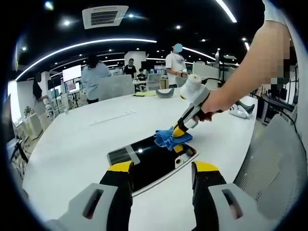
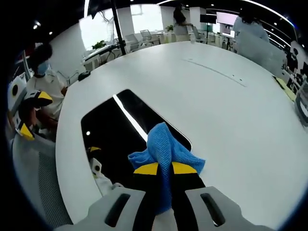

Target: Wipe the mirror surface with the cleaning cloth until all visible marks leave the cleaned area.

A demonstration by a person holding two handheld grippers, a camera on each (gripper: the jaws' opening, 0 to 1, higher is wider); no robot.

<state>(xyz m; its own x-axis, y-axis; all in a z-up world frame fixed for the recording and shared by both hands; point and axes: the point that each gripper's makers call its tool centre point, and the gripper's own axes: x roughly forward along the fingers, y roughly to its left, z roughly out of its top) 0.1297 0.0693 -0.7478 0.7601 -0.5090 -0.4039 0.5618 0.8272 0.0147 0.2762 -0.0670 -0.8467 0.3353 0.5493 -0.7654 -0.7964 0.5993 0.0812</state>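
Note:
The mirror is a dark glossy slab with a pale rim, lying flat on the white table. My left gripper hovers over its near end, open, with nothing between the yellow-tipped jaws. From the right, my right gripper presses a blue cleaning cloth onto the mirror's far end. In the right gripper view, the right gripper is shut on the cloth, which rests on the mirror near its edge. The left gripper shows at the far left, beyond the table edge.
A grey mesh chair stands close on the right. A white device, a grey curved item and a yellow sheet lie on the far side of the table. Several people stand beyond it.

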